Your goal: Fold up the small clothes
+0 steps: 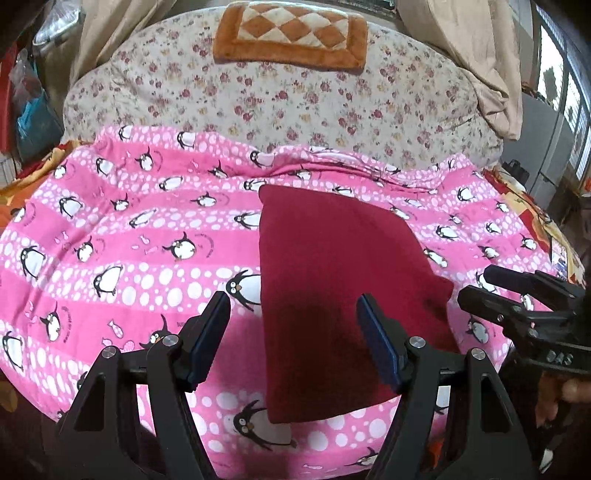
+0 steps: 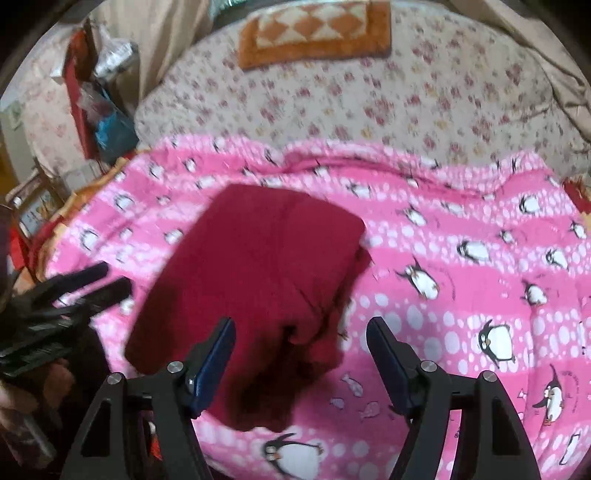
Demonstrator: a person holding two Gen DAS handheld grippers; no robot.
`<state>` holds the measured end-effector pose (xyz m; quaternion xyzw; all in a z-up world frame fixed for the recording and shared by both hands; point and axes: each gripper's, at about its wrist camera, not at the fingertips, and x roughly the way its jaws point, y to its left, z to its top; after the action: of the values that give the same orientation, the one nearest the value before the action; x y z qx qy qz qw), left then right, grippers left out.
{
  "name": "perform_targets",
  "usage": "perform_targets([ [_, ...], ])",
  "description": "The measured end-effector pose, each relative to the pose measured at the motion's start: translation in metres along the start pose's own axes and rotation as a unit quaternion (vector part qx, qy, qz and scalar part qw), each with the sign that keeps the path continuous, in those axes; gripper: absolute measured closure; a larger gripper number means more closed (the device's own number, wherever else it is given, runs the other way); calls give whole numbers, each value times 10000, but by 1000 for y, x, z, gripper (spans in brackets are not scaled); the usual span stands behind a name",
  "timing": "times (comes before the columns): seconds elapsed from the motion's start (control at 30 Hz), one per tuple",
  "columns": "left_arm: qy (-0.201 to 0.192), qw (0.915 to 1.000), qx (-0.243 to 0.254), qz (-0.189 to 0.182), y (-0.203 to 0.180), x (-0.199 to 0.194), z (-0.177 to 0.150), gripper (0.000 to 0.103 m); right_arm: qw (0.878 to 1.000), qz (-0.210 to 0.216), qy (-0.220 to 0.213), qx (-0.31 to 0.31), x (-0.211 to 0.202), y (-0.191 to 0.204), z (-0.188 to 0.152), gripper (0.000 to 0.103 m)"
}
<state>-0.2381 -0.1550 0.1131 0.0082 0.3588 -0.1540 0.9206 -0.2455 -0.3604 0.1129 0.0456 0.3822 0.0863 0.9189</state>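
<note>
A dark red cloth (image 1: 332,280) lies folded on a pink blanket (image 1: 122,236) printed with penguins and white dots. From the left wrist view the cloth reads as a long slab with a straight left edge and a squared far corner, its surface smooth and plain, with no print or seam to be made out. Its right edge is less tidy: a small flap juts out sideways about 2 thirds of the way toward the camera. From the right wrist view the same cloth (image 2: 258,280) shows a faint crease running down its middle, and its near right corner is bunched into soft folds (this view is somewhat blurred, so finer detail is lost). The left gripper (image 1: 291,332) hovers above the near end of the cloth with its jaws spread wide and nothing between its blue pads (image 1: 210,339); a dark shadow falls on the cloth between them. The right gripper (image 2: 301,362) is likewise spread apart and empty, poised over the cloth's bunched near corner and the blanket beside it. Each gripper shows at the edge of the other's view, just beside the cloth. Beyond the blanket rises a floral quilt (image 1: 280,96), and on top of it sits an orange cushion (image 1: 291,33) with a cream diamond pattern.
</note>
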Motion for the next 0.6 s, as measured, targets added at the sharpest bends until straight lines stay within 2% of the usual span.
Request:
perform_targets([
  [0.1, -12, 10000, 38, 54, -3, -5, 2, 32, 9998, 25, -175, -30, -9, 12, 1, 29],
  [0.2, 49, 9999, -12, 102, 0, -5, 2, 32, 9996, -49, -284, -23, -11, 20, -1, 21],
  [0.6, 78, 9994, -99, 308, 4, 0, 1, 32, 9997, -138, -166, 147, 1, 24, 1, 20],
])
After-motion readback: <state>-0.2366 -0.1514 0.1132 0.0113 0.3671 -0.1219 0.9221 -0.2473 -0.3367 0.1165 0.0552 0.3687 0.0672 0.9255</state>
